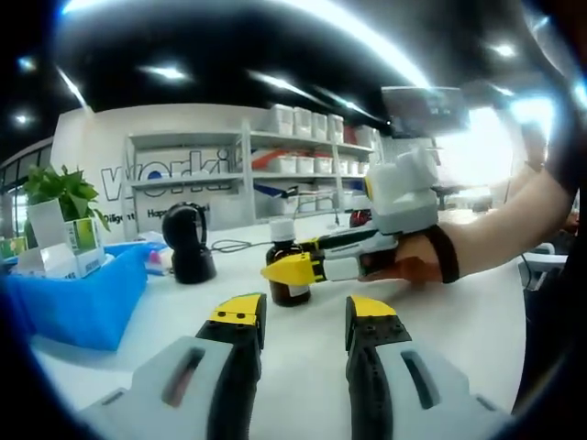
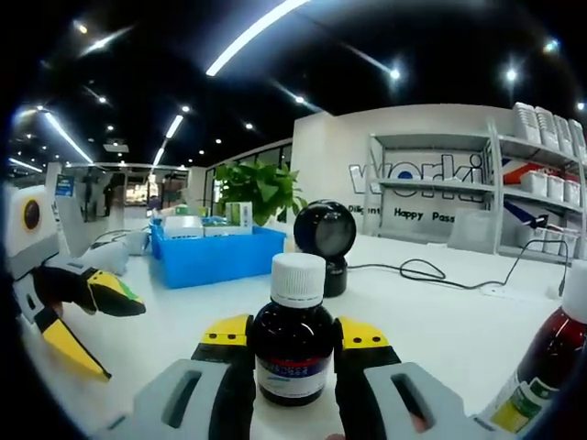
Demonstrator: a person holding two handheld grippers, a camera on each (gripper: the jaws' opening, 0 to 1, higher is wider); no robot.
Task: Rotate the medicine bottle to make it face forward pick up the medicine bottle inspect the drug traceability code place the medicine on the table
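On the white surface [image 2: 440, 321], the right gripper [image 2: 293, 344] is clamping its jaws around the medicine bottle [image 2: 293, 344], steadying it for turning; the left gripper [image 1: 303, 316] is waiting with jaws apart.

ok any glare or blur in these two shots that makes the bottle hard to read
Left gripper view: a window blows out white at upper right, and the medicine bottle is small and soft behind the right gripper. Right gripper view: even light, the bottle is sharp between the jaws, but its label text is too small to read.
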